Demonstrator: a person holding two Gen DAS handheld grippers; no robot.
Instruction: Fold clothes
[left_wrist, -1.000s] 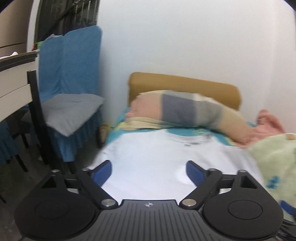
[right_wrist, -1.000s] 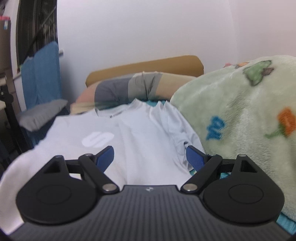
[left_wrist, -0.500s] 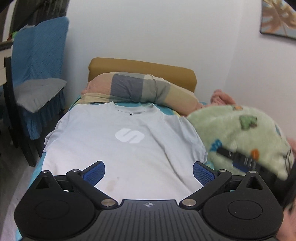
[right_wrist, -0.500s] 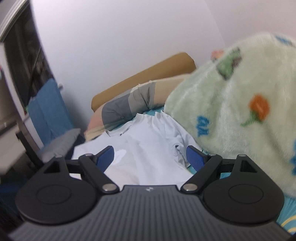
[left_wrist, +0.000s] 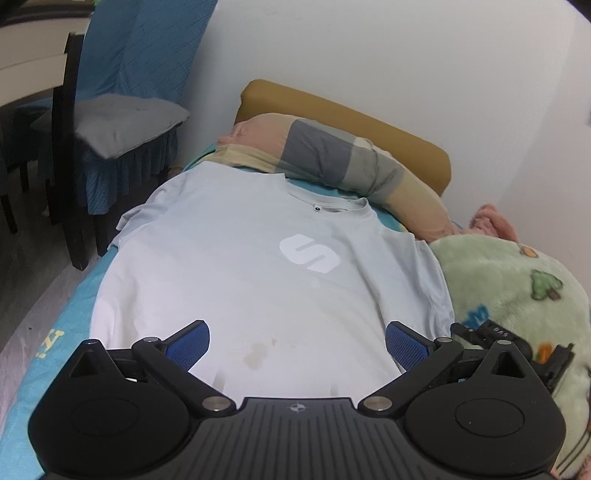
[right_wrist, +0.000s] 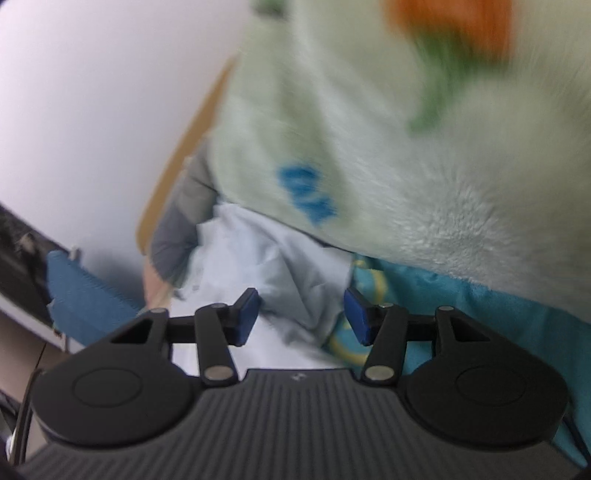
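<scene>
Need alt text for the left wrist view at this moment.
A pale blue T-shirt lies spread face up on a bed, collar toward a patchwork pillow. The open left gripper hovers above its hem; a green fleece blanket sits at right.

Left wrist view: above the foot end of the bed (left_wrist: 48, 343), facing along the spread T-shirt (left_wrist: 258, 273) toward the pillow (left_wrist: 332, 162) at upper centre. Right wrist view: low, very near, tilted, blurred, close against the green blanket (right_wrist: 424, 147) filling upper right. Shared: T-shirt sleeve, blanket, pillow.
</scene>
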